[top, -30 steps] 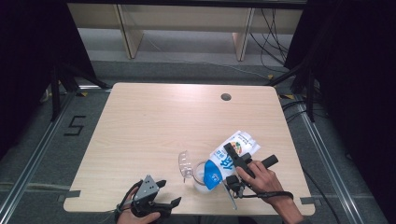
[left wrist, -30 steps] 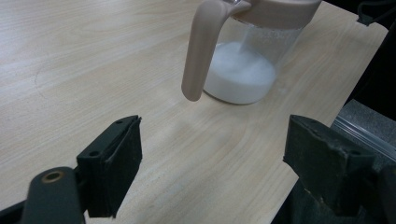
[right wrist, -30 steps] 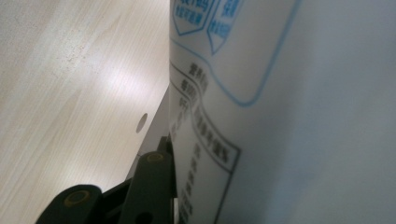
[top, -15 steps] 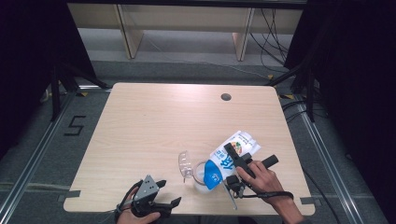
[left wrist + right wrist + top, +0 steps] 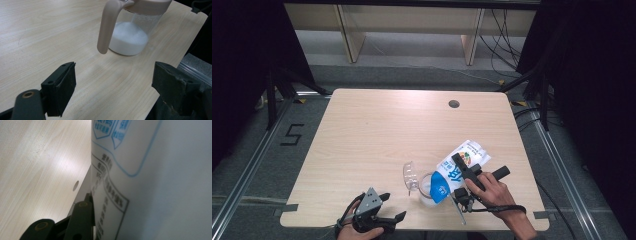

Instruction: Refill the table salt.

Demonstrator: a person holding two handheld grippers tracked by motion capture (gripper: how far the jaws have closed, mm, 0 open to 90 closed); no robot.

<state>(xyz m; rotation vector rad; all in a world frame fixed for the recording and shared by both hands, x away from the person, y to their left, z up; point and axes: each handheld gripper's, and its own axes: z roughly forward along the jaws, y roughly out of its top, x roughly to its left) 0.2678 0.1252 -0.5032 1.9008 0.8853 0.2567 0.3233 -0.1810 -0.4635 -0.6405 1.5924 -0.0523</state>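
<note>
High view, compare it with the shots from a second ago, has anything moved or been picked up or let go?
Nothing visibly changed. The right gripper stays clamped on the white and blue bag, tipped over the clear jar with white powder in it. The left gripper stays open near the table's front edge, holding nothing.
</note>
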